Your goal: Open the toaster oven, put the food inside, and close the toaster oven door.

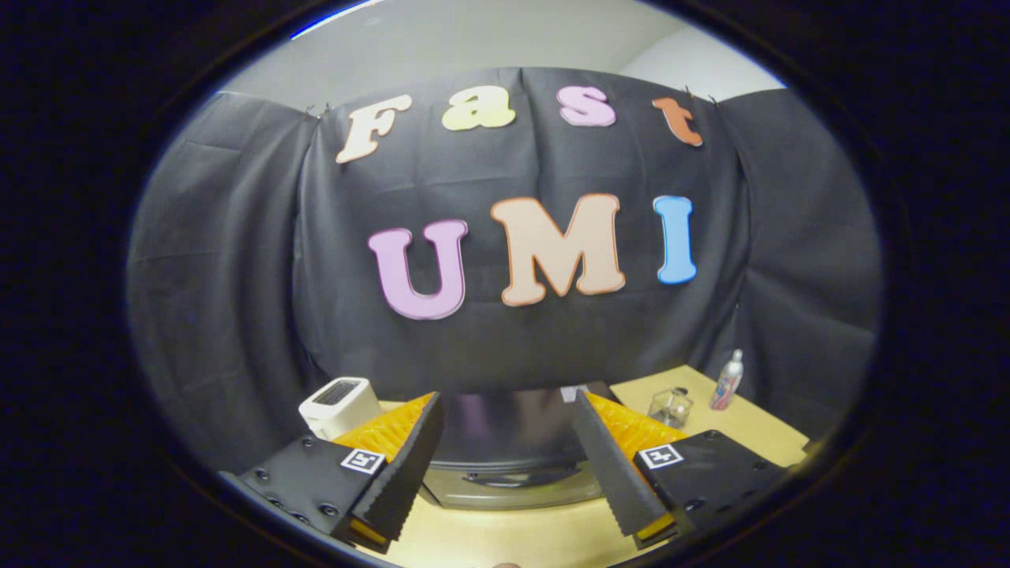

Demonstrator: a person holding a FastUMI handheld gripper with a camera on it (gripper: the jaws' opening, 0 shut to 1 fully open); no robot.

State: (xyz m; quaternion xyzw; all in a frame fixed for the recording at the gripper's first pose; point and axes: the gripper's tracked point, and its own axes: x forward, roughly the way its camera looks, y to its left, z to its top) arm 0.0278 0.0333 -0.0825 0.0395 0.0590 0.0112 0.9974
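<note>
Surroundings: white toaster [341, 404] beyond my left finger; clear glass jar [671, 406] and spray bottle [727, 380] beyond my right, on the wooden table [505, 536].
Toaster oven [509, 457]: between my fingers, just ahead; door faces me, long axis crosswise.
My gripper [513, 517]: fingers apart, holding nothing.

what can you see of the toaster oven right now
The toaster oven sits on the light wooden table, just ahead of the gripper and seen between its open fingers, which touch nothing. It has a dark, glossy top and a silvery metal front with a dark horizontal handle. The door looks shut. A white appliance stands beside it.
</note>
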